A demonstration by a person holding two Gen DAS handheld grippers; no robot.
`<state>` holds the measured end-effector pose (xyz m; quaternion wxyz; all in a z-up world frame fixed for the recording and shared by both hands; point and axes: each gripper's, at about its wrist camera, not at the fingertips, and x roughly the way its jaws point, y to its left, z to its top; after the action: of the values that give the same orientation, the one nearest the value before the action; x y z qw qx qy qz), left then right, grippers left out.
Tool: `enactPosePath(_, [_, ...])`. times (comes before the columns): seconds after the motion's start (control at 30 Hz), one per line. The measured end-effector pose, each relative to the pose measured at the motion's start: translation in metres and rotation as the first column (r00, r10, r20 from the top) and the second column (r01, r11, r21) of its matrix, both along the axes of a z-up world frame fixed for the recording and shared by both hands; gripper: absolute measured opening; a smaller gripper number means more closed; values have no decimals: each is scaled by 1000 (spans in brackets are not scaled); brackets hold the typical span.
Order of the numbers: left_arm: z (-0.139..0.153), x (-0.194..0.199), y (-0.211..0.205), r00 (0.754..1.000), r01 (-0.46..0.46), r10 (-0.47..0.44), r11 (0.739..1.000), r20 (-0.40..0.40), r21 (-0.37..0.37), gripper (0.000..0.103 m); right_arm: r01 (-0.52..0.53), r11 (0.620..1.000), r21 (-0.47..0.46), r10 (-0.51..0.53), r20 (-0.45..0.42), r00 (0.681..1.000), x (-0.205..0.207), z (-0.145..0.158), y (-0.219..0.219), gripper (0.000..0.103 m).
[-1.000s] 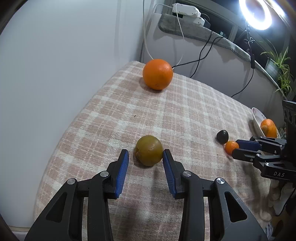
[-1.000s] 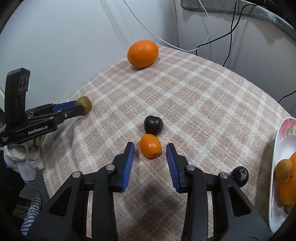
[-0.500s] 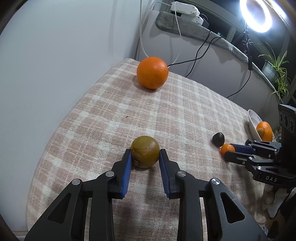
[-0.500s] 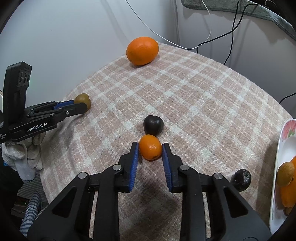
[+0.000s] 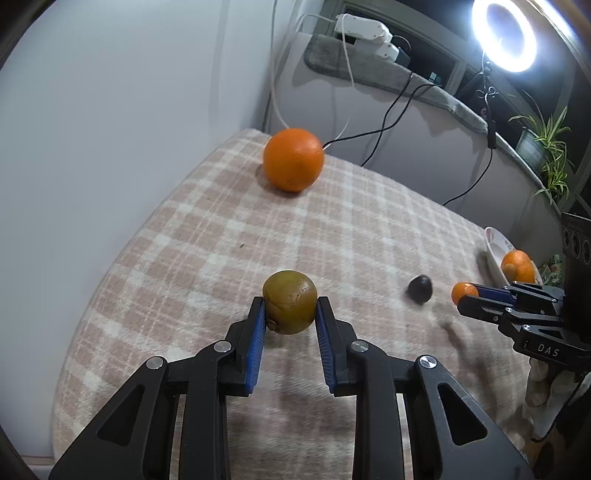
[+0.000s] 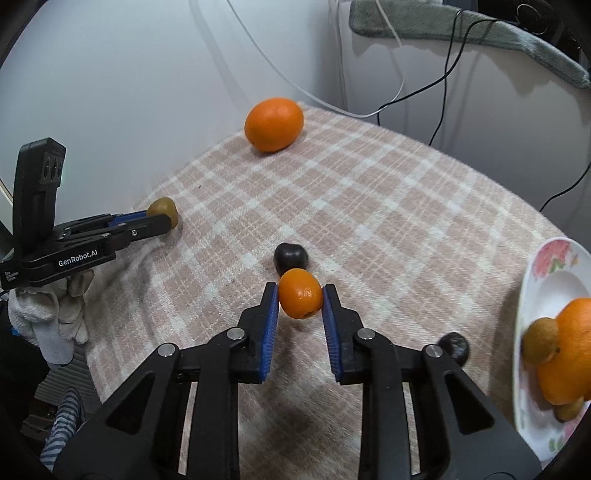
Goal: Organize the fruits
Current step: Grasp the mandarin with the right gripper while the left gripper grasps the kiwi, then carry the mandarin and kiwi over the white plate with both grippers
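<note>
My left gripper (image 5: pixel 290 310) is shut on a greenish-brown round fruit (image 5: pixel 290 301), held just above the checked cloth (image 5: pixel 229 236). My right gripper (image 6: pixel 300 301) is shut on a small orange fruit (image 6: pixel 300 298), lifted slightly off the cloth. A dark plum (image 6: pixel 290 256) lies just beyond it. A large orange (image 5: pixel 293 159) sits at the far edge near the wall. A white flowered plate (image 6: pixel 546 266) at the right holds an orange (image 6: pixel 570 350) and small brownish fruits (image 6: pixel 540 341).
Another dark fruit (image 6: pixel 455 345) lies by the right gripper's right arm, near the plate. Cables (image 6: pixel 443 74) hang behind the table against the wall. The cloth's front edge drops off at the left. A ring light (image 5: pixel 511 35) shines at the upper right.
Both grippers closed from open onto their fruits: the left on the greenish-brown fruit, the right on the small orange one. Both fruits now sit slightly raised off the cloth.
</note>
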<state>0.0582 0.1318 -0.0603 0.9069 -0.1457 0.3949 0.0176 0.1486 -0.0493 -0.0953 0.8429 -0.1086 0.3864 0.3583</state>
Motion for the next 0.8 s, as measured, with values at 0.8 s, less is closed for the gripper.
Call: enactPosePath(0.8, [38,54,-123,964,246,-238,968,117,-51,25,218,971,99,-228,110,967,-5,56,-147,24])
